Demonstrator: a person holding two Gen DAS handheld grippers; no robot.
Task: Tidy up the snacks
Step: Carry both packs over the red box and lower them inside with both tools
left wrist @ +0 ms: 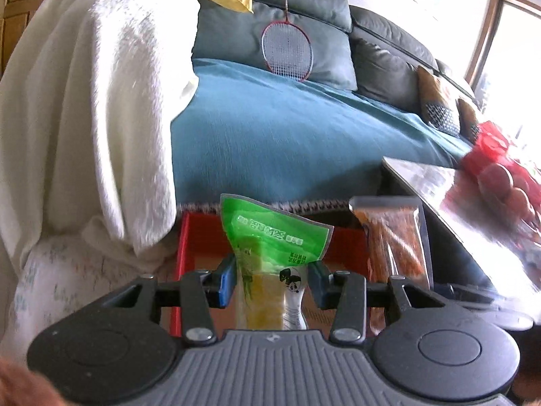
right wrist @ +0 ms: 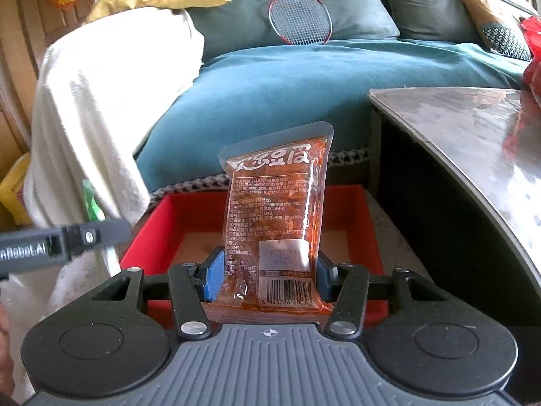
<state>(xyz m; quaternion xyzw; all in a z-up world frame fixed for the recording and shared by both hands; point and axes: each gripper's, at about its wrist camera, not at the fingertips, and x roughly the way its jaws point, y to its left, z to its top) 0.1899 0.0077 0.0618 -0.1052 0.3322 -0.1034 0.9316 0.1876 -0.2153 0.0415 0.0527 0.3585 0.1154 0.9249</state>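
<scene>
Upright, clear orange snack packet (right wrist: 275, 226)

The open box (right wrist: 351, 203) sits on the floor directly before both grippers, with the sofa seat (right wrist: 287, 81) behind it at twelve o'clock and the table (right wrist: 473, 135) at two o'clock beside its right wall. A blanket (right wrist: 94, 101) hangs over the sofa arm at ten o'clock, and a racket (right wrist: 299, 17) leans on the back cushions at twelve. The left gripper (left wrist: 270, 284) holds one snack packet (left wrist: 270, 233) upright above the box, and at its three o'clock the right gripper (right wrist: 268, 279) holds a second packet (right wrist: 277, 216) upright over the box.
</scene>
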